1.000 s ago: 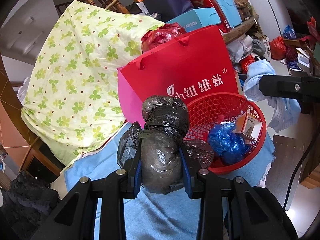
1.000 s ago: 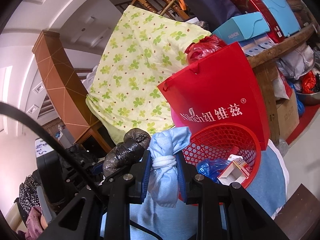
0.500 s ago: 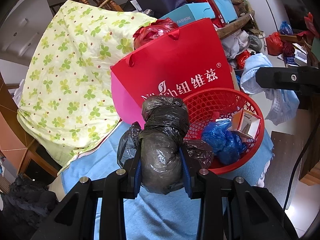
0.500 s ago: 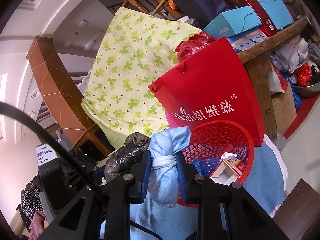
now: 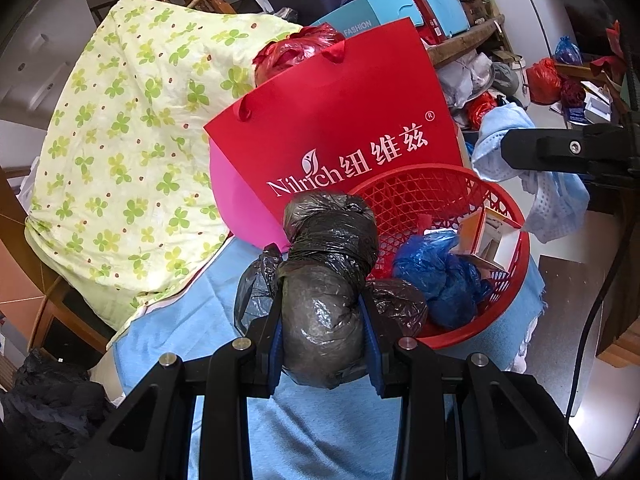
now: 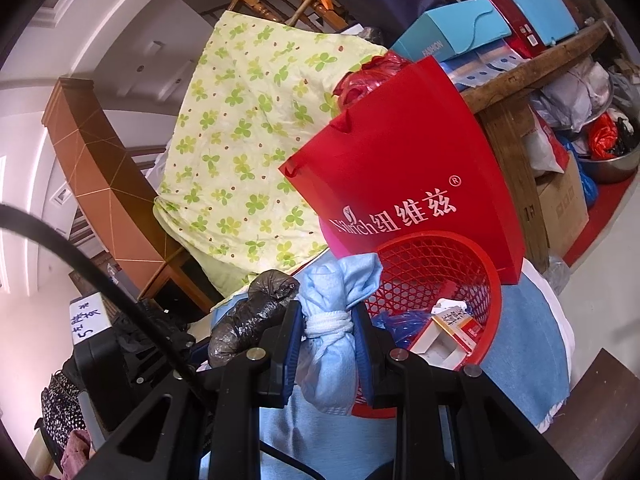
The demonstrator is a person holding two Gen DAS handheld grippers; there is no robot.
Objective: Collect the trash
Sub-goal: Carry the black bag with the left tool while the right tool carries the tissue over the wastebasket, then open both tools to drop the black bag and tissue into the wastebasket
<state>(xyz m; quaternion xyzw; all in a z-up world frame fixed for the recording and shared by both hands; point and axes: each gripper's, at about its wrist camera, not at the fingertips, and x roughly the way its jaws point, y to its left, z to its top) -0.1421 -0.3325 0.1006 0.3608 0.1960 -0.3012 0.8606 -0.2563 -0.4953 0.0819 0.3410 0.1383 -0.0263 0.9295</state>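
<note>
My left gripper (image 5: 323, 316) is shut on a knotted grey-black plastic bag (image 5: 326, 276), held above the blue cloth just left of the red mesh basket (image 5: 516, 280). My right gripper (image 6: 327, 334) is shut on a light blue mask bundle tied with white string (image 6: 330, 344), held at the basket's (image 6: 490, 320) left rim. The basket holds a crumpled blue bag (image 5: 438, 280) and a small white and orange carton (image 5: 490, 236). The black bag also shows in the right wrist view (image 6: 250, 316), and the blue bundle in the left wrist view (image 5: 532, 184).
A red paper shopping bag (image 5: 340, 128) stands right behind the basket, with a pink one beside it. A yellow-green flowered quilt (image 5: 132, 152) covers furniture at the left. A wooden shelf (image 6: 532, 68) with boxes and bags crowds the right. The blue cloth (image 5: 320, 432) covers the surface below.
Both grippers have moved a little closer to the basket while keeping hold of their bundles; the basket and red bag sit slightly nearer and more central in both views.
</note>
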